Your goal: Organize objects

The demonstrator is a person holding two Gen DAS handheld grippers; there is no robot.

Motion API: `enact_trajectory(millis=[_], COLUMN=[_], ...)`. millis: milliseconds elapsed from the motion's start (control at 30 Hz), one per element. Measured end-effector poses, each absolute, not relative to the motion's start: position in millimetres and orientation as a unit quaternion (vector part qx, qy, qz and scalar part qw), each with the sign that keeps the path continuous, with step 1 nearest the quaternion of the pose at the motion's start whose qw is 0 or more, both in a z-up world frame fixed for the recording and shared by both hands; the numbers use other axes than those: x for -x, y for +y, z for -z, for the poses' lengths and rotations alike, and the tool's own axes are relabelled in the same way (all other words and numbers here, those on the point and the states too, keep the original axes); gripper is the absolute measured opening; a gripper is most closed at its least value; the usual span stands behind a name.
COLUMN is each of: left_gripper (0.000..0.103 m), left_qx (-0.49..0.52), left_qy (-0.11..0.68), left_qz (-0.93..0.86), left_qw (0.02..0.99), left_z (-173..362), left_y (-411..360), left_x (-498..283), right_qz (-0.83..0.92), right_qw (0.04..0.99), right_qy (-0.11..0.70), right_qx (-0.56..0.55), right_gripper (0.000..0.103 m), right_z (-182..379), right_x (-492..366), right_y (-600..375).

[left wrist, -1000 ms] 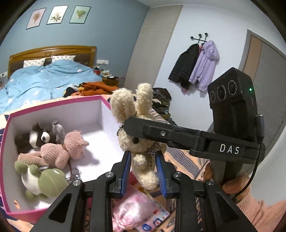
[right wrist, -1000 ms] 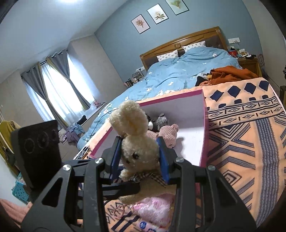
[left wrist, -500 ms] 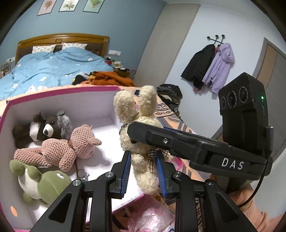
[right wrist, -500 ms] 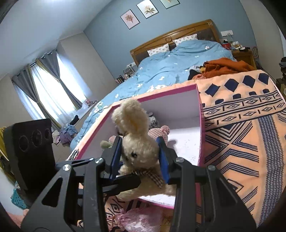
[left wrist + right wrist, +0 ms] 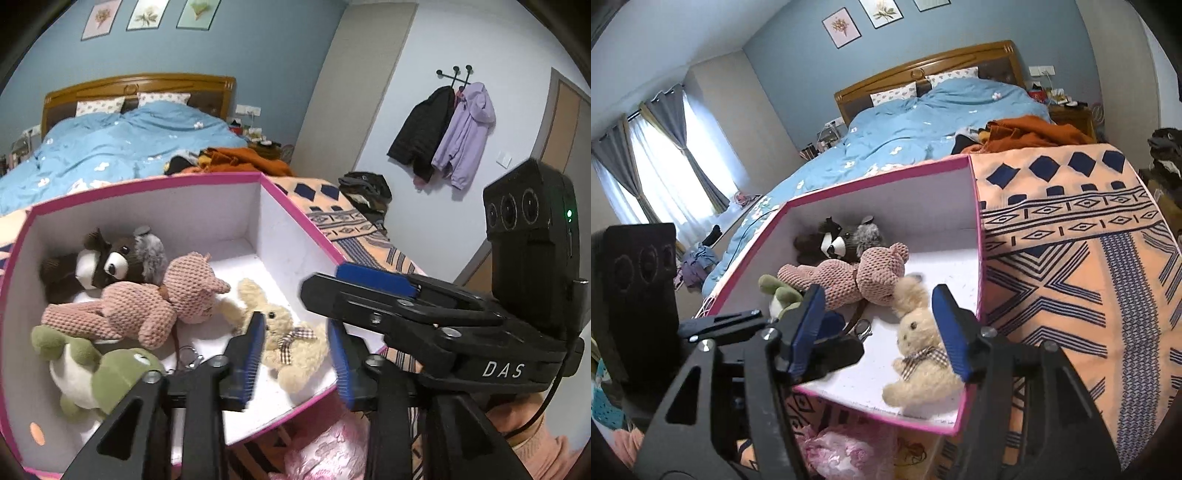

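Note:
A cream plush rabbit (image 5: 284,332) with a checked bow lies on the floor of the pink-rimmed white box (image 5: 207,181), near its right wall; it also shows in the right wrist view (image 5: 918,347). My left gripper (image 5: 295,354) is open and empty above the rabbit. My right gripper (image 5: 879,328) is open and empty, and crosses the left wrist view (image 5: 373,291) from the right. In the box lie a pink knit bear (image 5: 147,302), a brown raccoon (image 5: 107,262) and a green frog (image 5: 96,373).
The box (image 5: 882,177) stands on an orange and navy patterned blanket (image 5: 1071,266). A pink plastic bag (image 5: 325,454) lies in front of the box. Behind are a bed with a blue duvet (image 5: 110,144) and orange clothes (image 5: 236,158).
Both grippers opened and let go of the rabbit. It dropped from between the jaws and now lies in the box beside the pink bear.

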State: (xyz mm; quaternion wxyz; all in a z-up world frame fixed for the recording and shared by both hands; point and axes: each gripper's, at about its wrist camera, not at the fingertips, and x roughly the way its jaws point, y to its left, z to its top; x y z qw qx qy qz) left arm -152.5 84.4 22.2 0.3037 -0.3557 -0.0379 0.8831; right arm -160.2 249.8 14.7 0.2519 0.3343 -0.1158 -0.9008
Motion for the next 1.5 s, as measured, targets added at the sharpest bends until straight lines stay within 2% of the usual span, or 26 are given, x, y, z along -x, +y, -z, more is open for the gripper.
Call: enact_trajectory(millis=[67,167,367,633,1067,1500], left_gripper=[0.051,0.056,0.061,0.063,0.063,0.063], left_qx=[0.345,0.327,0.299,0.303,0.379,0.411], left_qy=[-0.035,-0.028,-0.009,-0.001,-0.029,-0.048], left_qz=[-0.889,-0.895,-0.905,-0.902,-0.877,-0.856], left_qw=[0.300,0.302,0.303,0.307,0.294,0.310], left_z=[-25,-30,-38,-22,34,56], left_y=[80,73,62,50,45,50], left_x=[144,130,98,64,61,69], right_qz=[0.903,0.905,0.906,0.900,0.874,0.874], right_qw=[0.252,0.256,0.272,0.291,0.286,0.276], right_qy=[-0.114,-0.114,-0.111,-0.090,-0.108,-0.102], right_qx=[-0.329,-0.320,-0.304,-0.311,-0.378,-0.386], right_gripper=[0.062,0.062,0.062,0.062,0.062,0.062], right_z=[-15,-18,-23,-12,49,56], right_x=[154,142,118,87,69,73], right_y=[252,256,261,260,256,249])
